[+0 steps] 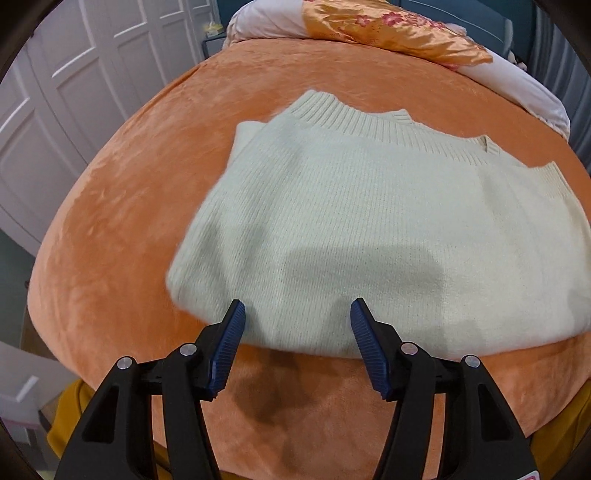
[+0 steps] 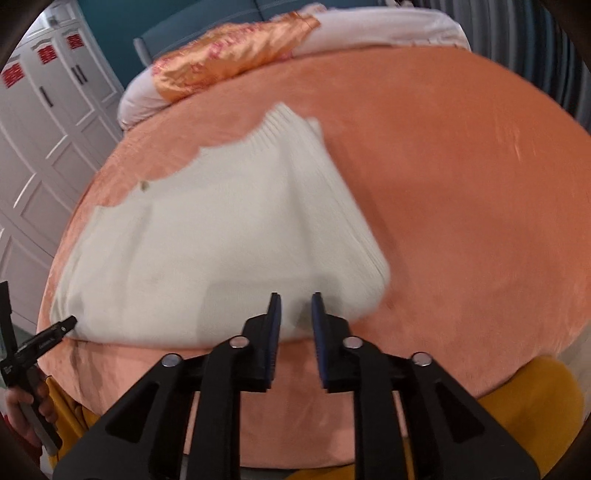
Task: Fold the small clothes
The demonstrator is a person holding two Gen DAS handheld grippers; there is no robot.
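Two hand-held grippers hover over a folded pale-green knit sweater on an orange plush bed: left hand-held gripper spread apart, right hand-held gripper narrowly apart, gripping nothing.

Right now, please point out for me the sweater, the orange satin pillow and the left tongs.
sweater [image 1: 369, 229], left wrist view, middle of the knit body.
orange satin pillow [image 1: 388, 33], left wrist view, its flowered top.
left tongs [image 1: 297, 314], left wrist view, midway between the blue tips.
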